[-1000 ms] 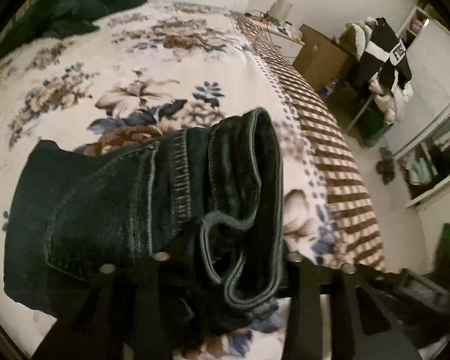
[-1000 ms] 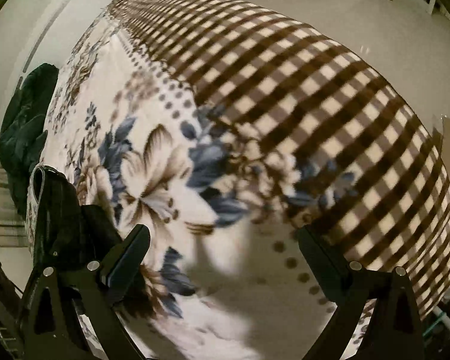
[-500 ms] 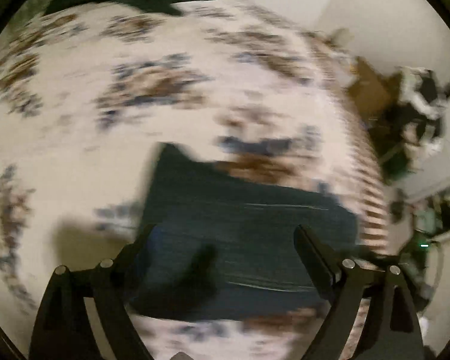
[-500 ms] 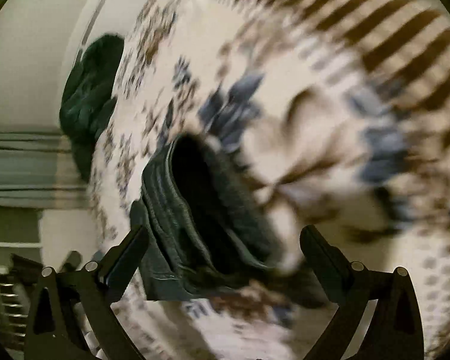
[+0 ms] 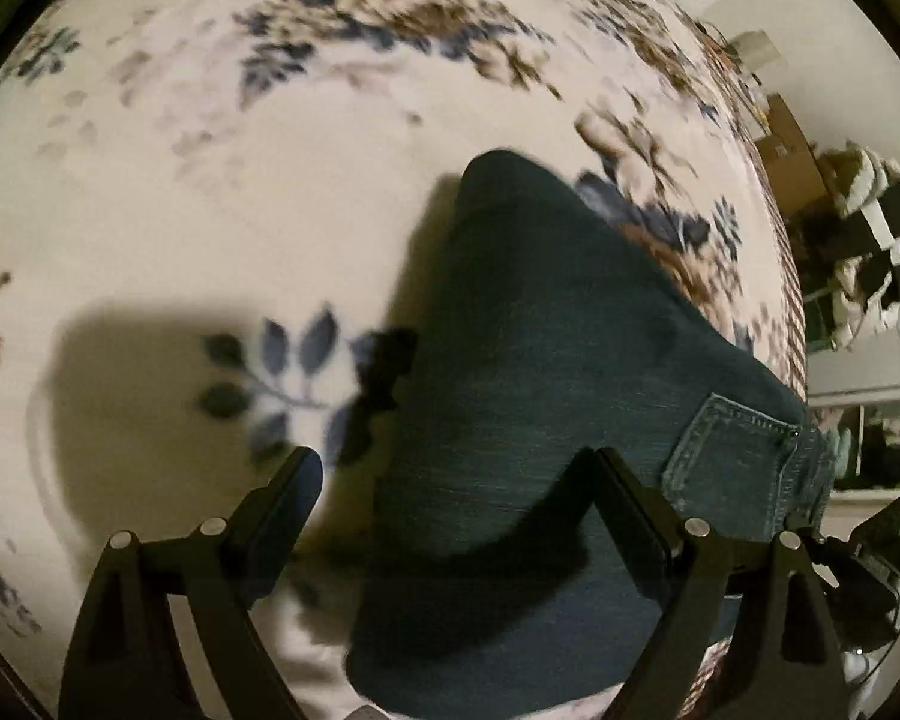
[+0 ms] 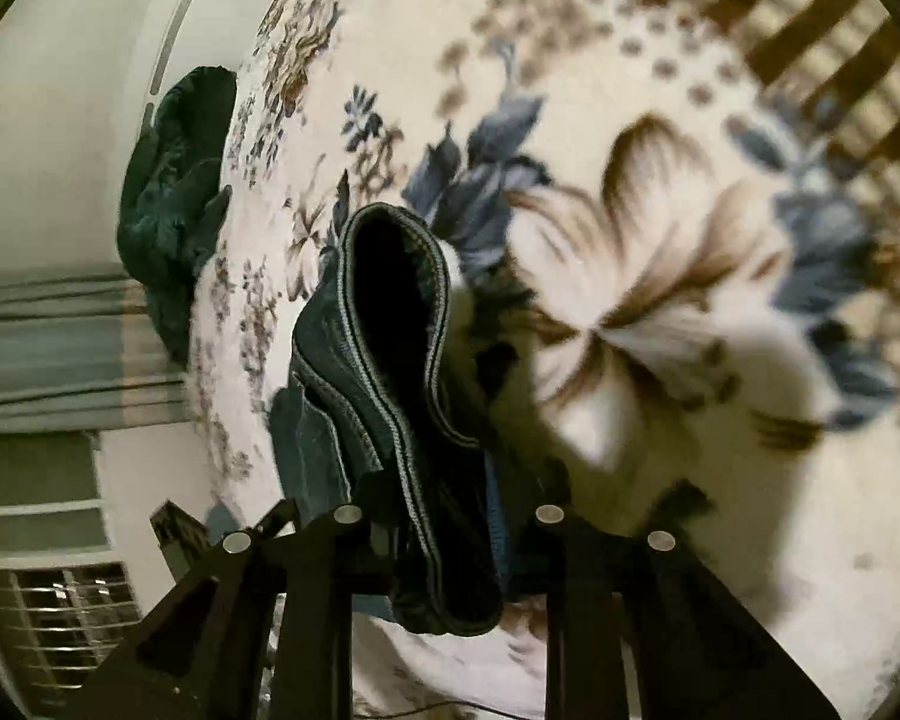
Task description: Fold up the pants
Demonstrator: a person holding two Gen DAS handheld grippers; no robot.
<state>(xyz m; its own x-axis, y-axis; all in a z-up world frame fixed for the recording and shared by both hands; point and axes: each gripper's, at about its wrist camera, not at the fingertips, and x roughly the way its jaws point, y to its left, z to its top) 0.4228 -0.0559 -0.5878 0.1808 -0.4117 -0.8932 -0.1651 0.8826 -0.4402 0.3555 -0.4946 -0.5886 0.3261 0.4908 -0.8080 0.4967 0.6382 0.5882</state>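
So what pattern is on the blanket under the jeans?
Cream blanket with blue and brown flowers, clearest in the right wrist view.

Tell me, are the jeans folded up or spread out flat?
Folded. The jeans lie as a compact stack on the floral blanket, with layered edges bunched in the right claw.

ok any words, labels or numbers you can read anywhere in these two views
"FUS...": white patch on the black and white garment in the background of the left wrist view; only partly legible, the rest is cut off and blurred.
Jeans: back pocket shows stitching only, no readable tag.
Floral blanket: pattern only, no text.
Right wrist view: nothing readable.
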